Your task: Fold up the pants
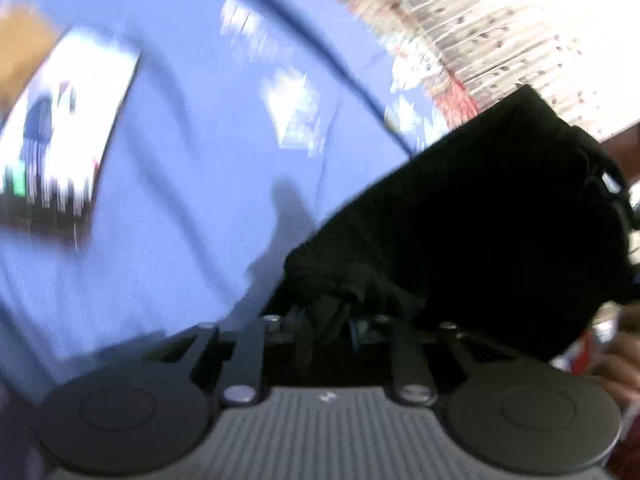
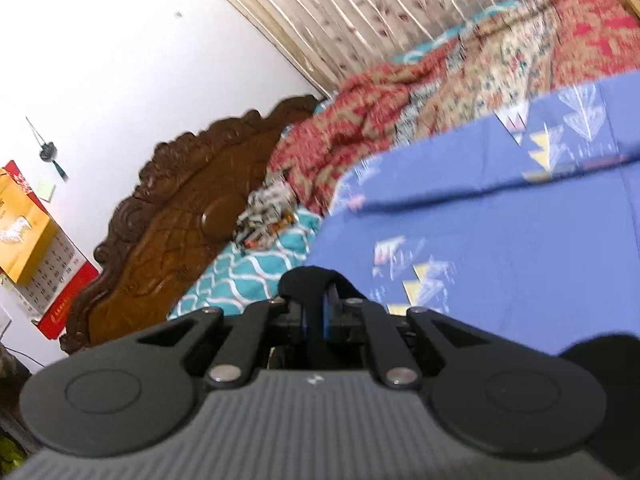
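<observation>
The black pants point(image 1: 480, 220) hang as a dark bunched mass at the right of the blurred left wrist view, lifted over a blue bedsheet point(image 1: 192, 184). My left gripper point(image 1: 340, 312) is shut on a gathered fold of that black cloth. In the right wrist view my right gripper point(image 2: 320, 304) is shut on a black edge of the pants point(image 2: 316, 280), which loops over its fingertips. More black cloth point(image 2: 608, 360) shows at the lower right. The view is tilted, with the blue patterned bedsheet point(image 2: 500, 248) beyond.
A red patterned quilt point(image 2: 400, 112) lies bunched along the sheet's far side by a striped curtain point(image 2: 360, 12). A carved wooden headboard point(image 2: 180, 216) and a teal pillow point(image 2: 248, 276) lie left. A calendar point(image 2: 52, 280) hangs on the wall. A white printed object point(image 1: 68, 120) sits at the left.
</observation>
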Available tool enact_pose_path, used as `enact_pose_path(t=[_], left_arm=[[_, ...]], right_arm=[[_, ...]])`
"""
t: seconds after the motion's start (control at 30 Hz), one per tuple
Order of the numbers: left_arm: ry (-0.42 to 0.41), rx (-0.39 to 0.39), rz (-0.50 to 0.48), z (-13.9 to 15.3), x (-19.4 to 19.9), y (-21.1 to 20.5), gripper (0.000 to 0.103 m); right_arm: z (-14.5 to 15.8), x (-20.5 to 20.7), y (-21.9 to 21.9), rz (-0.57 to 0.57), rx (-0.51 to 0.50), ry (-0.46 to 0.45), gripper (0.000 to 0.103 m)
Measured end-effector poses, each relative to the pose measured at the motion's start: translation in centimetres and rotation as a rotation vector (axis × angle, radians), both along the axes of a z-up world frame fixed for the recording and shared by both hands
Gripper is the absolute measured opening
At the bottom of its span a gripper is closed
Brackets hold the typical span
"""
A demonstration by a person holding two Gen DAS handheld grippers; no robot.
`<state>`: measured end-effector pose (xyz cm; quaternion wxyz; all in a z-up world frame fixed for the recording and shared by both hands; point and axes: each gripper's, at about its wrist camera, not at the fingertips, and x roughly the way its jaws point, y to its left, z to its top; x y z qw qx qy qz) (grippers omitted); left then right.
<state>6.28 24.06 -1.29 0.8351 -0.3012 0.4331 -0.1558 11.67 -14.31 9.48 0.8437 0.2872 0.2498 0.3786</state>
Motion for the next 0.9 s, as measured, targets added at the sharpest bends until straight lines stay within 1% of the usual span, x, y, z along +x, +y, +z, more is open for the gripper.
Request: enact_pose_path(t=[0.03, 0.1, 0.13, 0.17, 0.2, 0.23, 0.27, 0.3, 0.33, 0.37, 0.4, 0.43, 0.47, 0.53, 0.63, 0.67, 0.7, 0.73, 0.77, 0.8, 0.83, 0.87, 0.9], left_arm=[[-0.055, 0.065, 0.029, 1.5, 0.1, -0.1, 0.016], [-0.169, 0.140, 0.119, 4.6, -0.3, 1.0, 0.015], [-0.242, 0.185, 0.174, 6.2, -1.1, 1.7, 0.016], [-0.302, 0.234, 0.211, 7.2, -2.0, 2.2, 0.021], [-0.338, 0.278, 0.233, 7.6, -2.9, 2.5, 0.026], [-0.342, 0.308, 0.244, 7.5, -3.7, 2.7, 0.041], [-0.326, 0.325, 0.240, 6.8, -4.4, 2.9, 0.050], [-0.291, 0.342, 0.221, 5.6, -5.1, 3.0, 0.052], [-0.249, 0.355, 0.206, 4.3, -5.7, 3.0, 0.052], [-0.189, 0.364, 0.196, 2.9, -6.2, 3.2, 0.052], [-0.127, 0.360, 0.193, 1.7, -6.7, 3.5, 0.052], [-0.082, 0.339, 0.194, 0.8, -7.3, 4.1, 0.052], [-0.049, 0.304, 0.198, 0.0, -8.1, 4.7, 0.052], [-0.044, 0.249, 0.223, -0.1, -9.5, 6.2, 0.052], [-0.054, 0.175, 0.278, 0.1, -11.1, 8.5, 0.056], [-0.050, 0.152, 0.294, 0.2, -10.6, 9.0, 0.056], [-0.044, 0.127, 0.306, 0.2, -10.5, 9.6, 0.056], [-0.038, 0.108, 0.312, 0.4, -9.3, 9.6, 0.058], [-0.028, 0.090, 0.313, 0.2, -9.0, 9.8, 0.062], [-0.013, 0.074, 0.310, 0.1, -8.6, 9.7, 0.063], [-0.005, 0.066, 0.302, -0.1, -8.0, 9.5, 0.068], [-0.002, 0.059, 0.292, -0.3, -7.9, 9.2, 0.073], [-0.004, 0.053, 0.279, -0.3, -7.8, 8.8, 0.075]], right_arm=[[0.5, -0.1, 0.3, 0.013, 0.014, -0.010, 0.009], [1.5, -0.6, 1.4, 0.063, 0.035, -0.042, 0.010], [1.8, -1.1, 2.3, 0.101, 0.035, -0.069, 0.010], [1.8, -1.4, 3.3, 0.140, 0.032, -0.090, 0.010], [1.5, -1.9, 4.5, 0.191, 0.026, -0.101, 0.010], [0.9, -2.2, 5.7, 0.237, 0.011, -0.096, 0.010], [-0.3, -2.4, 7.3, 0.279, -0.036, -0.086, 0.010], [-1.6, -2.6, 9.0, 0.301, -0.105, -0.071, 0.010], [-3.4, -2.5, 10.8, 0.314, -0.196, -0.045, 0.010], [-5.6, -2.4, 12.7, 0.323, -0.291, -0.015, 0.010], [-7.5, -2.2, 14.1, 0.322, -0.369, 0.017, 0.010], [-9.3, -2.0, 15.4, 0.326, -0.427, 0.046, 0.010], [-10.6, -2.0, 16.2, 0.335, -0.458, 0.067, 0.010], [-11.5, -2.1, 17.2, 0.353, -0.479, 0.080, 0.010], [-11.0, -2.8, 18.4, 0.418, -0.483, 0.047, 0.015], [-11.0, -3.0, 18.8, 0.447, -0.493, 0.046, 0.019], [-11.4, -3.3, 19.1, 0.471, -0.506, 0.047, 0.021], [-11.9, -3.8, 19.2, 0.484, -0.521, 0.045, 0.024], [-12.2, -4.1, 19.2, 0.492, -0.531, 0.043, 0.029], [-12.3, -4.3, 18.9, 0.498, -0.529, 0.046, 0.033], [-12.1, -4.3, 18.4, 0.503, -0.513, 0.052, 0.045], [-11.7, -4.3, 17.7, 0.503, -0.491, 0.059, 0.055], [-11.1, -4.3, 17.0, 0.494, -0.468, 0.057, 0.056]])
